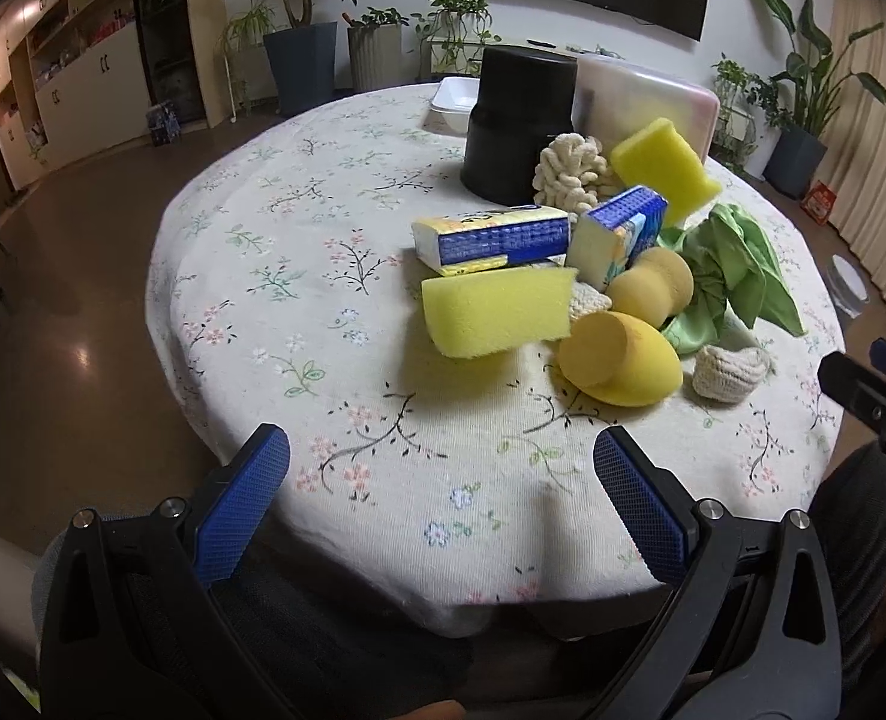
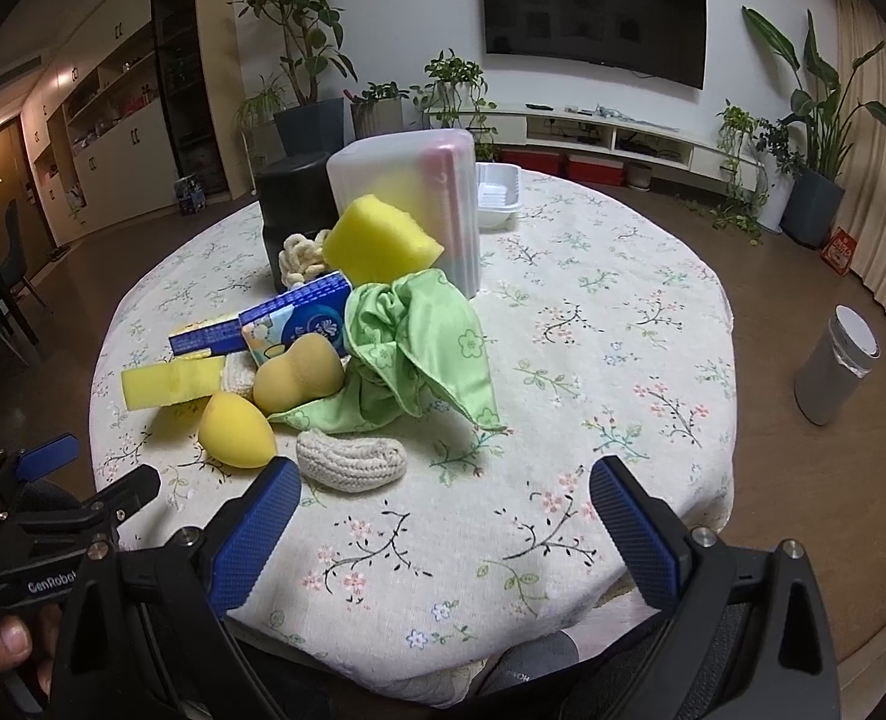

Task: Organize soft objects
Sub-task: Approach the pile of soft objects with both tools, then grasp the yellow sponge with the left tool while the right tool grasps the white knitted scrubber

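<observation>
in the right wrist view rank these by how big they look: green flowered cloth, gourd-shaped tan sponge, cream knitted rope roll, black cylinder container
1. Green flowered cloth, clearly the largest.
2. Black cylinder container, though it is partly hidden and farther back.
3-4. Gourd-shaped tan sponge and cream knitted rope roll look alike; the roll lies nearer, so no ranking.

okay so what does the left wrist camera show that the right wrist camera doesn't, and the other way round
Only the left wrist view shows the tissue pack's yellow-and-white end and the black container's full height. Only the right wrist view shows the grey bin on the floor, the TV stand, and a thumb on the left gripper's handle. Both show the yellow sponges, green cloth, beauty sponges and open grippers over the floral tablecloth.
</observation>
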A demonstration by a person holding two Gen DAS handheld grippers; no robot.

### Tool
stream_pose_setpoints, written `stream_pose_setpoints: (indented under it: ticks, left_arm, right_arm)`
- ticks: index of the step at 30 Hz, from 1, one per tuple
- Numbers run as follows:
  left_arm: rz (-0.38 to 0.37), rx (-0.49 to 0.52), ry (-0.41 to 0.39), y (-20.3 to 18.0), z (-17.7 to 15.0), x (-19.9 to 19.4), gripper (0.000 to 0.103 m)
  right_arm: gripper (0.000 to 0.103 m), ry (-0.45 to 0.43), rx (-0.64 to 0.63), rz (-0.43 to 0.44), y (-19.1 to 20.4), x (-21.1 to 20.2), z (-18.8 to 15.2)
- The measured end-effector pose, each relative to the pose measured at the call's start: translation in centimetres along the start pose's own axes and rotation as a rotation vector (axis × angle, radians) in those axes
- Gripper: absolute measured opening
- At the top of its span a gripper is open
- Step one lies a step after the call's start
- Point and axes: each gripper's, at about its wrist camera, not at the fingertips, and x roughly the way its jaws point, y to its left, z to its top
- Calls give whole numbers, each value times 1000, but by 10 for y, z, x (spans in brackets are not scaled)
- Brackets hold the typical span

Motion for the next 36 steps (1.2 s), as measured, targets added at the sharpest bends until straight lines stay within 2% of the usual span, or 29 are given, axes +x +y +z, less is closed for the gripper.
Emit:
stream_pose_setpoints:
  ticks: [5, 14, 22, 27, 29, 31, 33, 35, 36]
  left_arm:
    - [-7, 31, -14, 1, 12, 8, 103]
    - [-60, 39, 16, 6, 33, 33, 102]
    - [-96, 30, 35, 8, 34, 45, 102]
    - [-141, 12, 35, 10, 36, 49, 102]
    - [-157, -2, 31, 11, 37, 51, 102]
    - [-174, -17, 29, 12, 38, 52, 96]
    - [-192, -22, 39, 13, 38, 54, 77]
    - [-186, -9, 37, 10, 37, 54, 74]
    - [-185, 4, 36, 7, 37, 54, 66]
  right_arm:
    - [99, 23, -35, 53, 11, 12, 0]
    - [86, 99, -44, 126, 17, 43, 3]
    - [84, 142, -59, 137, 24, 63, 1]
    - [75, 143, -89, 125, 27, 71, 3]
    - [66, 131, -120, 122, 31, 73, 3]
    - [57, 121, -136, 122, 31, 73, 4]
    - [56, 114, -139, 135, 30, 73, 3]
    - [54, 109, -139, 145, 30, 73, 3]
    - [54, 108, -137, 149, 29, 73, 3]
